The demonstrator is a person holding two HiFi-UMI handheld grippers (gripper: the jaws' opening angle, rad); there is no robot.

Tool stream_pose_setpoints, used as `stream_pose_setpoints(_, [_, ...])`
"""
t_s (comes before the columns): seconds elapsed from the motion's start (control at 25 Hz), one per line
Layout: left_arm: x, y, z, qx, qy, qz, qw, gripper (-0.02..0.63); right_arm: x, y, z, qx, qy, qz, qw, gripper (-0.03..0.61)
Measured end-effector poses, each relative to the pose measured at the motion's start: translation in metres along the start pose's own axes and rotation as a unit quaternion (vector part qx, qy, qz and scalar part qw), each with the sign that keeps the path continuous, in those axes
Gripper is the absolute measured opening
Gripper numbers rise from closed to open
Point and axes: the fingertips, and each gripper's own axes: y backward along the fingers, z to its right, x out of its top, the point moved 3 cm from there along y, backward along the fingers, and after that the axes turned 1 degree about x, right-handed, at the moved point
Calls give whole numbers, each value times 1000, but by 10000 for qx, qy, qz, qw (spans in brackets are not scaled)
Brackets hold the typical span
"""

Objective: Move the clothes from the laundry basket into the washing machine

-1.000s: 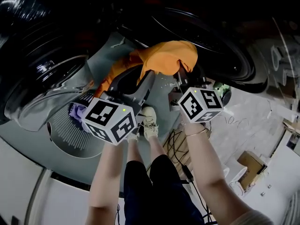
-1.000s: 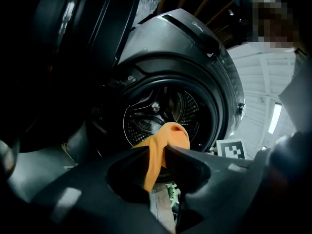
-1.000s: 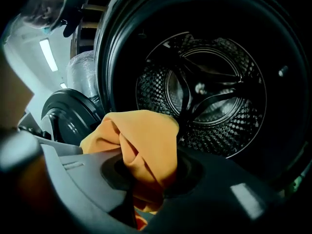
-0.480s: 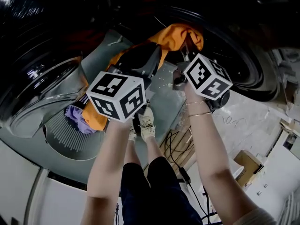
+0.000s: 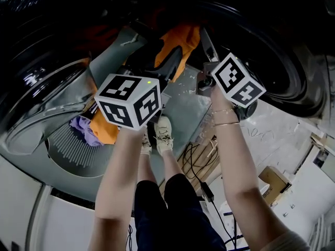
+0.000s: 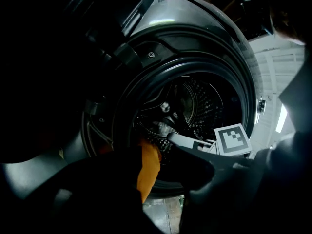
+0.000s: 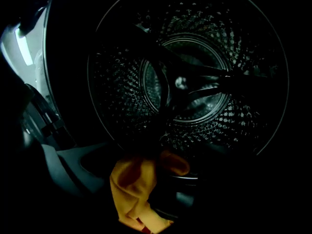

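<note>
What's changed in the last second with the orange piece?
The left gripper and right gripper carried the orange garment up and forward to the mouth of the washer drum. Both stay clamped on it; its tail still trails in the basket beside the purple cloth.

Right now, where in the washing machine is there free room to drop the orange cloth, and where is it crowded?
The drum looks bare: its dotted back wall and ribs show no clothes. The crowded spot is the lower edge of the opening, where the orange cloth, the left gripper and the right gripper meet.
</note>
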Motion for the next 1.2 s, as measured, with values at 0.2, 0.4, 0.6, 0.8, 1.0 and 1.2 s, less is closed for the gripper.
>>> stream_pose_setpoints(0.2, [-12,33,-8,213,-92,-122,9997,171,-46,28,-28,502,321,-439,9973,491])
stream_pose_setpoints(0.4, [-46,58,-24,431,-4,-434,9981,173,-126,40,-35,481,-20,-1207,9915,492])
stream_pose_setpoints(0.6, [-69,64,-28,485,-37,-540,9974,173,-187,23,-32,462,-87,-1769,9831,509])
stream_pose_setpoints(0.8, [-86,58,-36,494,-149,-601,9969,173,-212,-3,-22,499,-18,-1886,9808,519])
stream_pose_setpoints(1.0, [-97,53,-45,578,-207,-622,9962,173,-217,-22,-19,509,-88,-1835,9817,481])
stream_pose_setpoints(1.2, [-101,53,-51,636,-149,-625,9959,172,-212,-20,-17,345,169,-1854,9819,98])
